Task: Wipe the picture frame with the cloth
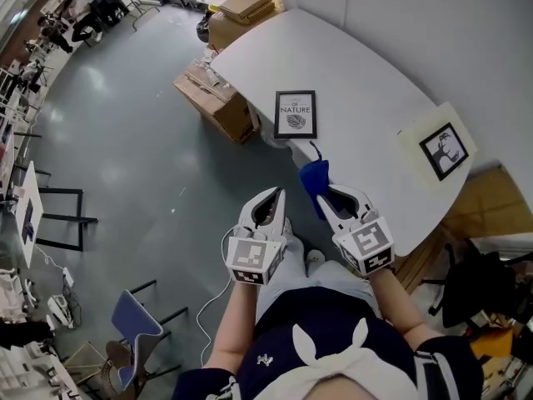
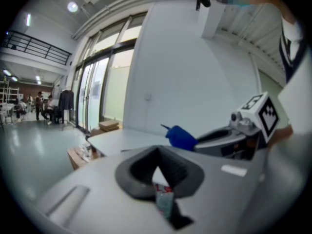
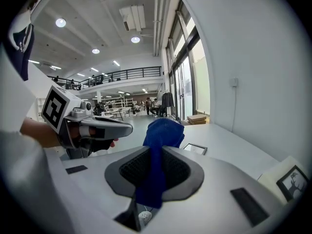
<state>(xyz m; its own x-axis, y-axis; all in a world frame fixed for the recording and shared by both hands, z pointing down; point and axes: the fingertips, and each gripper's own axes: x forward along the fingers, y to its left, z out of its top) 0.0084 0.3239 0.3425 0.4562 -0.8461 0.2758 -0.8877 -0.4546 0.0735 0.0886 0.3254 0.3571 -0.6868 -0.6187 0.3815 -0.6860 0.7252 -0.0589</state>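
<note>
Now: right tool (image 1: 326, 198) clamped on cloth (image 1: 315, 180); left tool (image 1: 272, 200) closed, empty. The picture frame (image 1: 296, 114) lies flat on the tabletop (image 1: 366, 82), farther off. Best to land cloth flat and press lightly.

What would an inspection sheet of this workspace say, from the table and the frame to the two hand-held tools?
Surface: white table, holding two pictures.
Job's things: black picture frame lies flat near the table's edge; blue cloth is apart from it.
Clutter: second picture on a cream sheet at the table's right end.
Tools: left tool shut, nothing between its jaws; right tool shut on the cloth.
Cables: white cable trails over the floor.
Surroundings: cardboard boxes beside the table; blue chair.
</note>
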